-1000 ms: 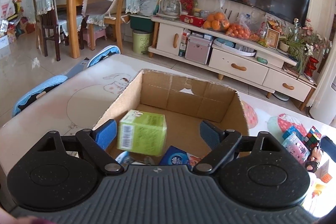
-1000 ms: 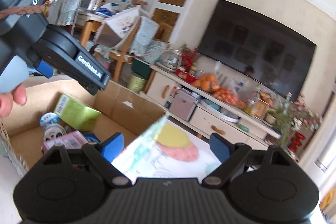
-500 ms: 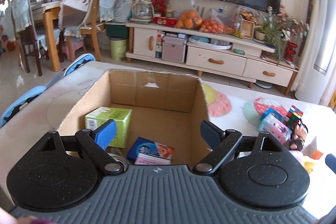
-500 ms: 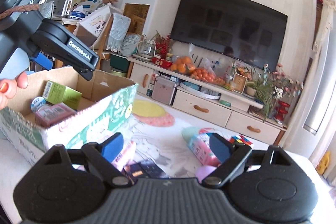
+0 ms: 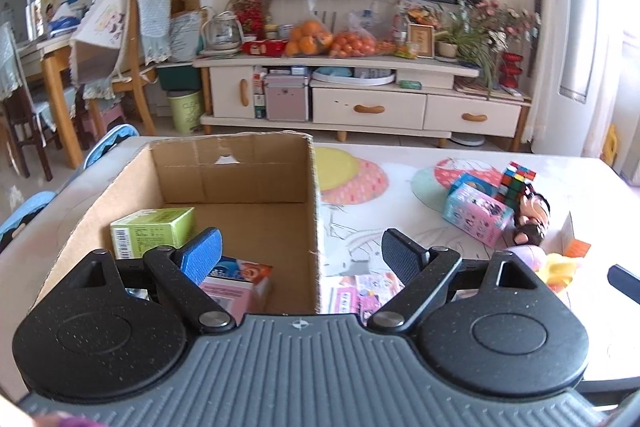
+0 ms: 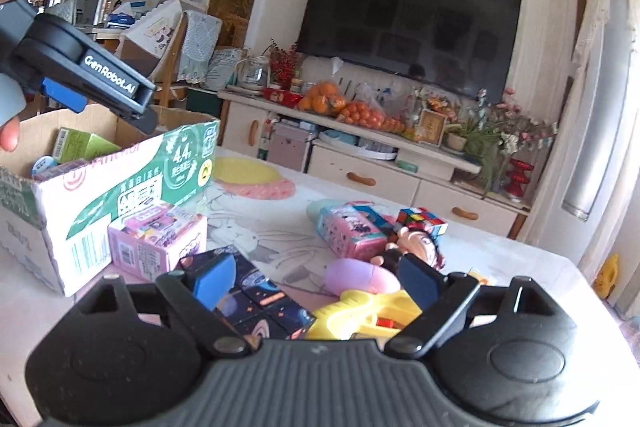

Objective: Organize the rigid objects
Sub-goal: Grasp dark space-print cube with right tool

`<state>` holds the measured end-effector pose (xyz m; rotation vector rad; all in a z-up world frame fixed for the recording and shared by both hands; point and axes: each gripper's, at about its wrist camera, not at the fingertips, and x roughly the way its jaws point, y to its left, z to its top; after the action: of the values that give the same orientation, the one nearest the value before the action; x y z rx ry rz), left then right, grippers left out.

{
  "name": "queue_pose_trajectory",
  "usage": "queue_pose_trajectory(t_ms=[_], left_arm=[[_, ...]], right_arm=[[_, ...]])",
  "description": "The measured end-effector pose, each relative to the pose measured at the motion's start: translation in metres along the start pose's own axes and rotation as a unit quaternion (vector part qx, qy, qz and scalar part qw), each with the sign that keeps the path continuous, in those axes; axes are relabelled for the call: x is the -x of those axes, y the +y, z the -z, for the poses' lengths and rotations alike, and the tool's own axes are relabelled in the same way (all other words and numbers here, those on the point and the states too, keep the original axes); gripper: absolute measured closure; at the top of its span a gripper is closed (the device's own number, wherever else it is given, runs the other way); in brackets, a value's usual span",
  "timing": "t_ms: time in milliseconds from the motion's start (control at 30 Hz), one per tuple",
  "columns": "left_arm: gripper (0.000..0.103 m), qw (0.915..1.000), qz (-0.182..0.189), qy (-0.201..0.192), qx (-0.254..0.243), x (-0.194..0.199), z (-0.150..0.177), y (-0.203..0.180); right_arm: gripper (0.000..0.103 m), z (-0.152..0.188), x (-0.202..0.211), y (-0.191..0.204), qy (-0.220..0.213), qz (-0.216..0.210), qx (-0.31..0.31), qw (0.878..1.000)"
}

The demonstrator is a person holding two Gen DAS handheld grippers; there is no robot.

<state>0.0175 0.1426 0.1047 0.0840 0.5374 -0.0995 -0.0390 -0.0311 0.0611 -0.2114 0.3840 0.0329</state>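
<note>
**Meanwhile, both grippers hang open over the surface, box on the left and loose toys on the right**

Left wrist view: the left gripper (image 5: 301, 249) has its jaws spread wide with nothing between them, poised over the right wall of the open cardboard box (image 5: 312, 195). Inside the box a green carton (image 5: 154, 229) lies against the left wall, and a pink box (image 5: 230, 293) with a blue-and-red packet (image 5: 250, 269) behind it sits at the near end. To the right of the box, on the surface (image 5: 400, 203), a pink-and-blue toy box (image 5: 478, 217) lies tilted, touching a colour cube (image 5: 516, 183) behind it and a doll figure (image 5: 534, 217) on its right. A yellow toy (image 5: 560, 267) and a lilac egg-shaped thing (image 5: 524, 255) lie nearer. Flat pink packets (image 5: 360, 293) show just past the box's near corner.

Right wrist view: the right gripper (image 6: 316, 277) is likewise wide open and holds nothing. Below it lie a dark space-print box (image 6: 260, 301), the yellow toy (image 6: 360, 315) and the lilac egg (image 6: 360, 279). A pink printed box (image 6: 160, 241) rests against the green-and-white outer side of the cardboard box (image 6: 132, 179). Farther off are the tilted toy box (image 6: 350, 231), the doll (image 6: 416, 243) and the colour cube (image 6: 422, 219). The left gripper (image 6: 116, 95) shows at upper left, above the box, a fingertip (image 6: 9, 137) of the person beside it.
</note>
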Motion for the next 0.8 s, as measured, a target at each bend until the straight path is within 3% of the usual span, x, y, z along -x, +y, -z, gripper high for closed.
queue_pose_trajectory(t_ms=[100, 300, 467, 800], left_arm=[[0.000, 0.9999, 0.003, 0.002, -0.011, 0.002, 0.003, -0.006], [0.000, 0.9998, 0.012, 0.003, -0.018, 0.005, 0.005, -0.006], [0.000, 0.9999, 0.012, 0.006, -0.006, 0.002, 0.003, -0.001], [0.000, 0.9997, 0.022, 0.000, 0.013, 0.002, 0.004, -0.006]], right_arm=[[0.014, 0.007, -0.008, -0.001, 0.018, -0.055, 0.011, 0.998], [0.014, 0.012, -0.038, 0.011, 0.048, -0.120, 0.071, 0.989], [0.005, 0.007, -0.061, 0.013, 0.052, -0.136, 0.097, 0.985], [0.009, 0.011, -0.099, 0.003, 0.107, -0.178, 0.082, 0.975]])
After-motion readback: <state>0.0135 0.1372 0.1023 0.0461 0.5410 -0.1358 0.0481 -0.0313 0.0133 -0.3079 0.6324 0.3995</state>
